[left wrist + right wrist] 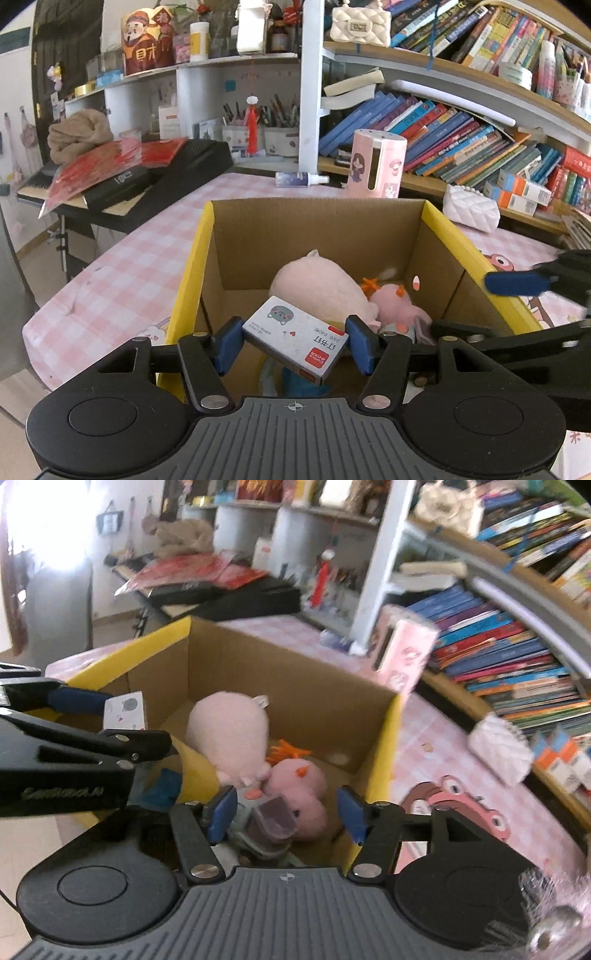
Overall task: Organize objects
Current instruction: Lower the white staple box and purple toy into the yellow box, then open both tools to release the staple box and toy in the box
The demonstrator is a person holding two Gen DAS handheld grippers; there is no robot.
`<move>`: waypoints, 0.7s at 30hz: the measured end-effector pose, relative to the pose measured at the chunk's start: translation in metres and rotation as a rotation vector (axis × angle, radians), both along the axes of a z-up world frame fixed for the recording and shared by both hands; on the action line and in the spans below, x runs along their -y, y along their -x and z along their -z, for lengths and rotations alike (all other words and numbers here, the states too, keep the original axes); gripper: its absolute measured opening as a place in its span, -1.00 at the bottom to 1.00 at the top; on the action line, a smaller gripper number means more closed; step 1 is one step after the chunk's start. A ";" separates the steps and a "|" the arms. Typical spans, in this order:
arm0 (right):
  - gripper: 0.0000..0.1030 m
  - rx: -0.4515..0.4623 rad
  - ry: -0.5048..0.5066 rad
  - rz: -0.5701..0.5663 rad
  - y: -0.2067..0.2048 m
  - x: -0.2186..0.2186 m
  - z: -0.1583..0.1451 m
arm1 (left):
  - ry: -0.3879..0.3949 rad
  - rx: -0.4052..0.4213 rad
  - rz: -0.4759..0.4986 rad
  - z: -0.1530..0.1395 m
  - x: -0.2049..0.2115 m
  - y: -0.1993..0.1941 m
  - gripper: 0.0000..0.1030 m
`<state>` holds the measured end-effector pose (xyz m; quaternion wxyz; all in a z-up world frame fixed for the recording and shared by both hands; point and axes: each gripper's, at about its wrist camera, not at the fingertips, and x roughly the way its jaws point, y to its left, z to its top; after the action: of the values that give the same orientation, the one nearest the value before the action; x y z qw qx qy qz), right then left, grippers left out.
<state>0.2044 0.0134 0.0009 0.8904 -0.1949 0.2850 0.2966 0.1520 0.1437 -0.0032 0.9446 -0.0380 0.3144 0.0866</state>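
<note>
Box [439, 236]: two pink plushes [317, 291] | left gripper [295, 345] clamps one staple box [295, 341] | right gripper [284, 814] parted, empty

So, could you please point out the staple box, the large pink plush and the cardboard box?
staple box [295, 334]: left wrist view, top face.
large pink plush [314, 288]: left wrist view, back.
cardboard box [314, 236]: left wrist view, far inner wall.

Looking steeply down from each wrist, close above the cardboard box [436, 254]. Sharing its plush-filled inside and the bookshelf [498, 657] behind.
</note>
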 end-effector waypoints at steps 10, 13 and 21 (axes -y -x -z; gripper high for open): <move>0.34 0.167 -0.042 0.058 0.051 0.027 -0.019 | -0.034 -0.006 0.013 0.001 0.011 0.008 0.50; 0.46 0.175 -0.062 0.100 0.059 0.034 -0.022 | -0.049 0.025 0.014 -0.003 0.015 0.017 0.66; 0.59 0.196 -0.080 0.190 0.094 0.044 -0.025 | -0.002 0.162 0.002 -0.029 0.018 0.059 0.83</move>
<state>0.1104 -0.0306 0.0257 0.9450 -0.1594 0.2019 0.2019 0.0926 0.1253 0.0262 0.9670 -0.0438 0.2370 0.0826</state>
